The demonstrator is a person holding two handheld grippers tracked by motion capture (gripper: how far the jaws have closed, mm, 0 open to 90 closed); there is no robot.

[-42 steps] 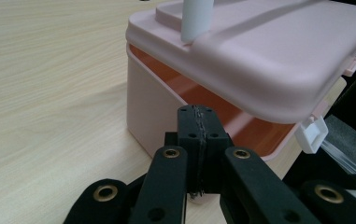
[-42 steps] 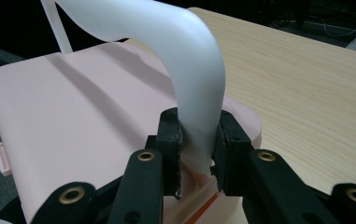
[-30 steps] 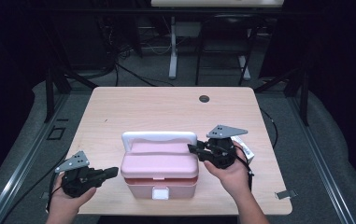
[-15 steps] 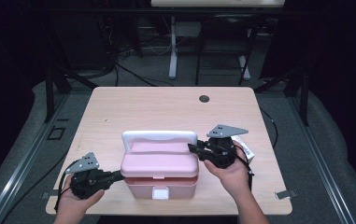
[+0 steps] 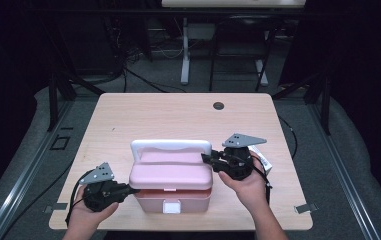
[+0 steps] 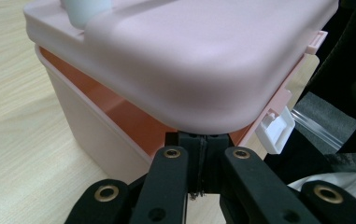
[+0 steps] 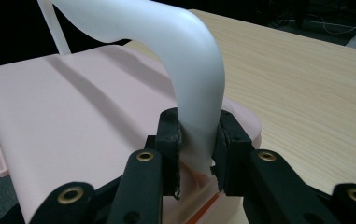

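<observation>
One pink box [image 5: 170, 192] sits near the front edge of the table [image 5: 143, 115], about midway between left and right. Its long axis runs left to right, and its single white latch [image 5: 171, 206] faces the near edge. The pink lid [image 5: 170, 172] is lifted a little at its left end, leaving a gap over the orange inner wall [image 6: 119, 116]; what the box holds cannot be made out through that gap. One white handle [image 5: 170, 146] stands upright along the far side of the lid.

There are two tools. The left tool [image 5: 132, 190] has its jaws closed together, with nothing between them, tucked under the lid's left near corner. The right tool [image 5: 205, 159] grips the handle's right leg [image 7: 199, 126], one pad pressing on each side.
</observation>
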